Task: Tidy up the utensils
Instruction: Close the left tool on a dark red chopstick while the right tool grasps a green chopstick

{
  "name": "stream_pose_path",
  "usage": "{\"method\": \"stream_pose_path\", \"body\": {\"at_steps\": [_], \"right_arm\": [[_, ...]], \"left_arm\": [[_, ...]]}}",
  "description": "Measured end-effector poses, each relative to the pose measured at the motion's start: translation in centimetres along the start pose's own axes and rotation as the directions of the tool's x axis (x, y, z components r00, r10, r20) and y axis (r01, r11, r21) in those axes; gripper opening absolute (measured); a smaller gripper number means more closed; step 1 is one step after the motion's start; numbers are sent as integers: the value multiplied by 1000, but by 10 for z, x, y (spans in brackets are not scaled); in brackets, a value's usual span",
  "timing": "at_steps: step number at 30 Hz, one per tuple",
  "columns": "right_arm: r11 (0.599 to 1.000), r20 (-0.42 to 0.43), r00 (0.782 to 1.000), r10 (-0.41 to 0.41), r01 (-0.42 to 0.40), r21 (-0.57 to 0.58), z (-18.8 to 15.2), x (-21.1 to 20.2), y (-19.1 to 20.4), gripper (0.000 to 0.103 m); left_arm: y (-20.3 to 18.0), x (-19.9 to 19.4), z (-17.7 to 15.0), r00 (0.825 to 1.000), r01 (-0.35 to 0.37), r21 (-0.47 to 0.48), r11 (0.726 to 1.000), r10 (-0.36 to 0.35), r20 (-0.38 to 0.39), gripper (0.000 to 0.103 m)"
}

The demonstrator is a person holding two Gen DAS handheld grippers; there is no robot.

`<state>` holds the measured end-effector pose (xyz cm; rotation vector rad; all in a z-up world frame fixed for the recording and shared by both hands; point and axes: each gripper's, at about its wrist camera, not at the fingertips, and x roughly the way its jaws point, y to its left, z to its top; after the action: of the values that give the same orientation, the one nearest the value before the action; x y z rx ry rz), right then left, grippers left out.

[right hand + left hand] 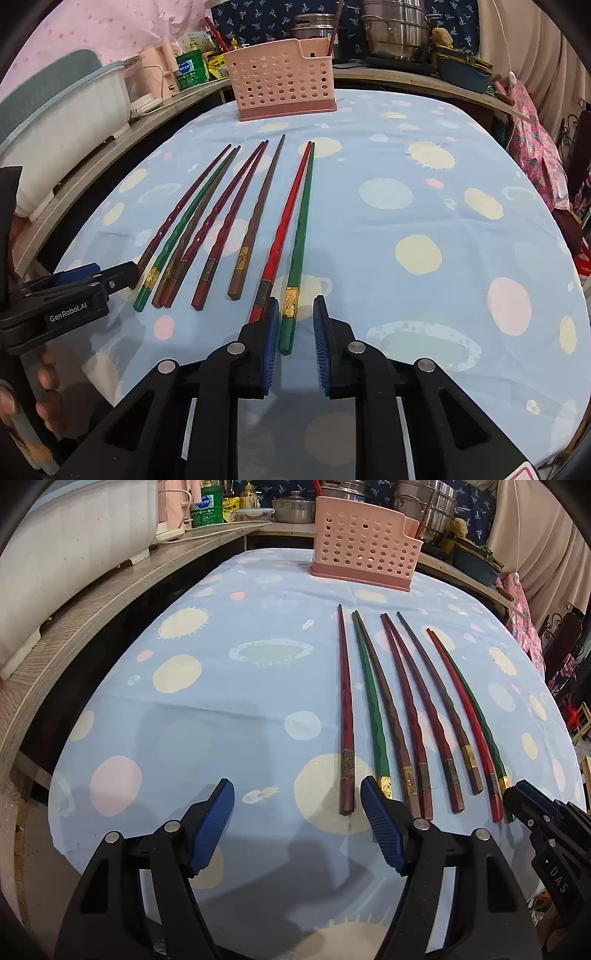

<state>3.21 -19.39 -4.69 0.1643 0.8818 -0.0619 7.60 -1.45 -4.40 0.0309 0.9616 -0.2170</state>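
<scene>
Between the right gripper's [295, 328] parted fingers lies a green chopstick [301, 236]; left gripper [297, 823] gapes over bare tablecloth [207, 686].

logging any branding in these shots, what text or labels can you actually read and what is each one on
"GenRobot.AI": white print on the black body of the left gripper, seen from the right wrist view.
"DAS": white letters on the black body of the right gripper, seen from the left wrist view.
Green bottle on the counter: its label has print, too small and blurred to read.
Gold bands on the chopsticks: patterned, no legible text.
</scene>
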Motion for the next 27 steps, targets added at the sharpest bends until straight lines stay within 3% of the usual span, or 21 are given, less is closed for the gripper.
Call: {"method": "stream_pose_path", "body": {"at_steps": [7, 19, 27], "right_arm": [[1000, -1, 1000, -1, 1, -3, 0, 1, -1, 10], [1000, 0, 1000, 11, -11, -14, 4, 5, -2, 8], [1000, 10, 1000, 22, -22, -6, 10, 0, -6, 8]], "left_arm": [[-4, 6, 6, 1000, -13, 16, 1000, 13, 11, 59], [-10, 10, 16, 1000, 17, 48, 999, -17, -9, 10], [-8, 8, 18, 998, 44, 33, 998, -43, -38, 7]]}}
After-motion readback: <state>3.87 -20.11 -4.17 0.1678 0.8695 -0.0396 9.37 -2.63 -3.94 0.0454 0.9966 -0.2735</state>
